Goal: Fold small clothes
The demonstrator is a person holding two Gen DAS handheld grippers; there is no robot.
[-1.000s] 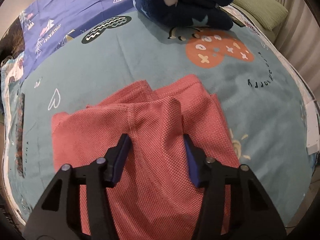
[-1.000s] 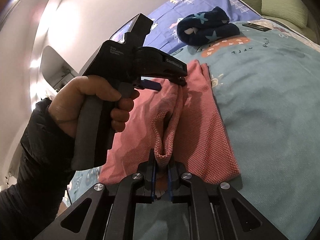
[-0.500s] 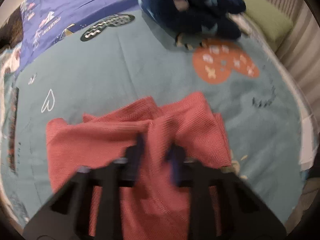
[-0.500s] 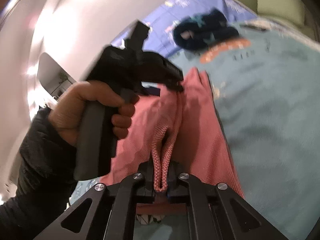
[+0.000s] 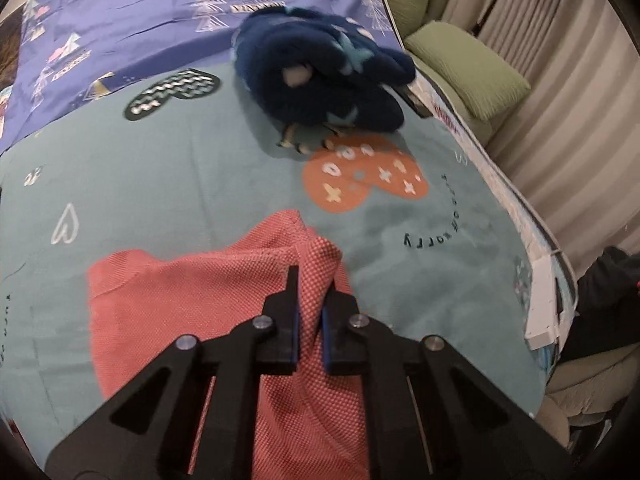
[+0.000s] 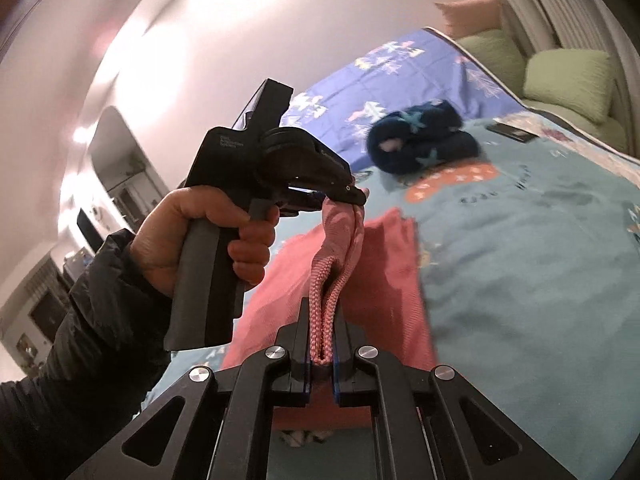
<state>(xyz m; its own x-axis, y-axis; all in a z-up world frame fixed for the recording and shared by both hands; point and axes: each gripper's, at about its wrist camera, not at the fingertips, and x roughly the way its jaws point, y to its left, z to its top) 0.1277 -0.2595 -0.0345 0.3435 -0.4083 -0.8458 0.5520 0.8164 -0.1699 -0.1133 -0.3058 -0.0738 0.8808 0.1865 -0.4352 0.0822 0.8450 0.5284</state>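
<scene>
Grippers pinch a pink garment (image 5: pixel 168 312) lifted off a teal blanket (image 5: pixel 160 184): left gripper (image 5: pixel 310 312) clamps one fold, right gripper (image 6: pixel 321 354) another. Blanket lettering is too blurred to read. Navy bundle (image 5: pixel 320 80) lies well beyond.

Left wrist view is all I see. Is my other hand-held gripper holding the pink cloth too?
Observer: Yes, the right hand-held gripper is shut on a fold of the cloth.
Kid: Is my pinch up in the air?
Observer: Yes, the left hand-held gripper holds its pinch above the blanket.
Kid: What's behind it?
Observer: A white wall.
</scene>
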